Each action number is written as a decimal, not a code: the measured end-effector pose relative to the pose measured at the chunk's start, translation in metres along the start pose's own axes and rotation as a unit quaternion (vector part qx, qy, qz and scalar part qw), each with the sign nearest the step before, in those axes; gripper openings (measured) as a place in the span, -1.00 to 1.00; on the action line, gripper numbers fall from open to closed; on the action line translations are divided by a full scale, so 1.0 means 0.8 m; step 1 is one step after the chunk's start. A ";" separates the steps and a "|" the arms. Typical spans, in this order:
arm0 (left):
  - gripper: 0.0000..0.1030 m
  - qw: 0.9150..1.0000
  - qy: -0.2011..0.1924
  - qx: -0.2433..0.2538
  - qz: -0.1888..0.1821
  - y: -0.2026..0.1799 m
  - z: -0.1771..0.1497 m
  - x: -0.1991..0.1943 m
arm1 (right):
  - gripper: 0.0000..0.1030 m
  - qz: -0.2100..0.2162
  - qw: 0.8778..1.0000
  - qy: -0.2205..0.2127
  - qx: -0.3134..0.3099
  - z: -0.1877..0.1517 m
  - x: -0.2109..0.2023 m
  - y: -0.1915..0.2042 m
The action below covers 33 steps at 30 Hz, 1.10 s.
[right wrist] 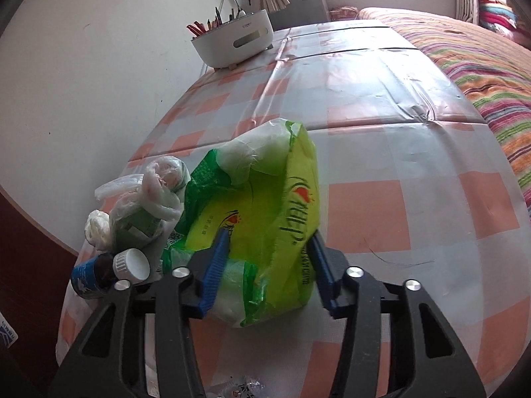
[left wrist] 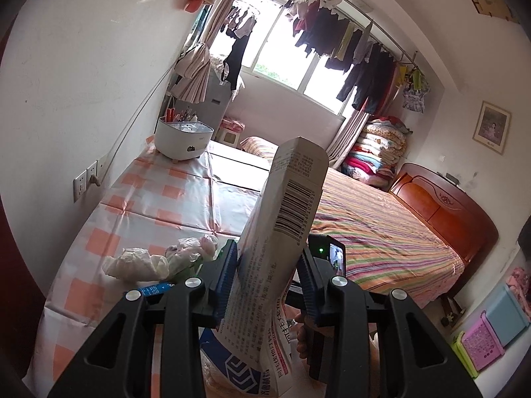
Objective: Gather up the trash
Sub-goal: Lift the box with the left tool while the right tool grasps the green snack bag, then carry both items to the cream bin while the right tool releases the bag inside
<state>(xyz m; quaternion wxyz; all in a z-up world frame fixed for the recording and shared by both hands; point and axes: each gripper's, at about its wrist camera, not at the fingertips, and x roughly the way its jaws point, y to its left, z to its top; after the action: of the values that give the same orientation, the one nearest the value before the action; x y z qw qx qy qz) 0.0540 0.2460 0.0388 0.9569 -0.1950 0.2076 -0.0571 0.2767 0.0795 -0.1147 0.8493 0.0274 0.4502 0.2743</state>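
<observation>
Right wrist view: my right gripper pinches the green wrapper at table centre; thin film could slip. My left gripper clamps a carton, leaning toward 1 o'clock, may twist out.

We saw a crumpled green bag lying on the checked table, beside a small bottle. A paper box stood up, squeezed.
</observation>
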 end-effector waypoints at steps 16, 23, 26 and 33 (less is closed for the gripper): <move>-0.67 1.000 0.019 0.015 -0.011 -0.019 -0.008 0.019 | -0.82 0.002 0.999 -0.053 -0.009 -0.022 -0.076 -0.007; -0.64 0.997 0.071 0.017 0.016 -0.015 -0.020 0.053 | -0.82 -0.006 0.997 -0.083 -0.001 -0.018 -0.100 -0.019; -0.24 0.995 0.088 0.026 0.036 -0.015 -0.024 0.065 | -0.82 -0.007 0.996 -0.093 0.005 -0.016 -0.110 -0.027; 0.18 0.987 0.126 0.073 0.067 -0.037 -0.044 0.095 | -0.84 -0.021 0.993 -0.116 0.006 -0.018 -0.134 -0.042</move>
<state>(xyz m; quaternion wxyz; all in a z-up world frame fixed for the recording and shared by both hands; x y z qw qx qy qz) 0.1075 0.1923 -0.0077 0.9365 -0.1015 0.3341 -0.0318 0.2329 -0.0045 -0.0525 0.9010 0.0545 0.3511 0.2490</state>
